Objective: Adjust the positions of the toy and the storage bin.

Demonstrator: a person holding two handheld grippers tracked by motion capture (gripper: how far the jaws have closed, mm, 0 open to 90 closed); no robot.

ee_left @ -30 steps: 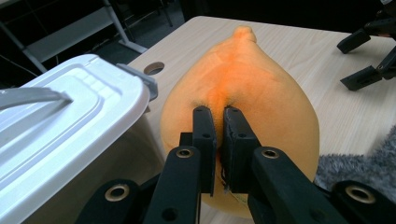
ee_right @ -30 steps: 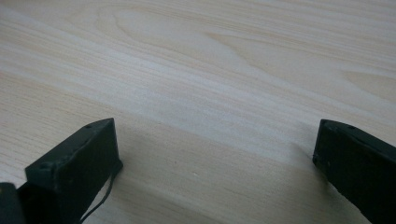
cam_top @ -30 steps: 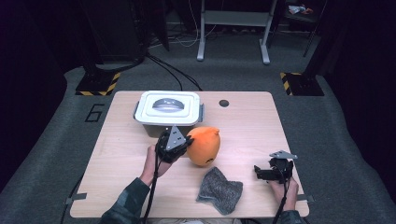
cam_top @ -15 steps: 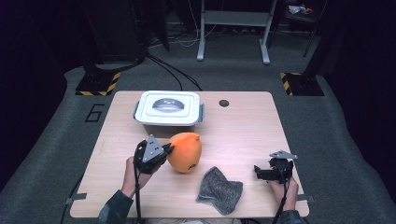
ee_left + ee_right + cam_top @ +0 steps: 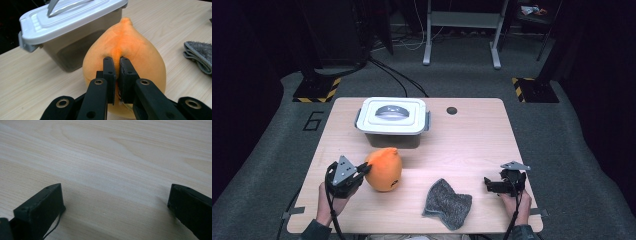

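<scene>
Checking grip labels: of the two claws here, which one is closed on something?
The left claw: its jaws pinch a fold of the orange plush fruit. The right claw stands wide open over bare table, holding nothing.

A large "6" on the grey floor mat (image 5: 313, 121) left of the table.

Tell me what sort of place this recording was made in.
Probably a lab or test studio, not a home. A light wooden table stands alone on grey carpet, black stands with yellow-and-black hazard-striped bases flank it, and loose cables run across the floor behind.
</scene>
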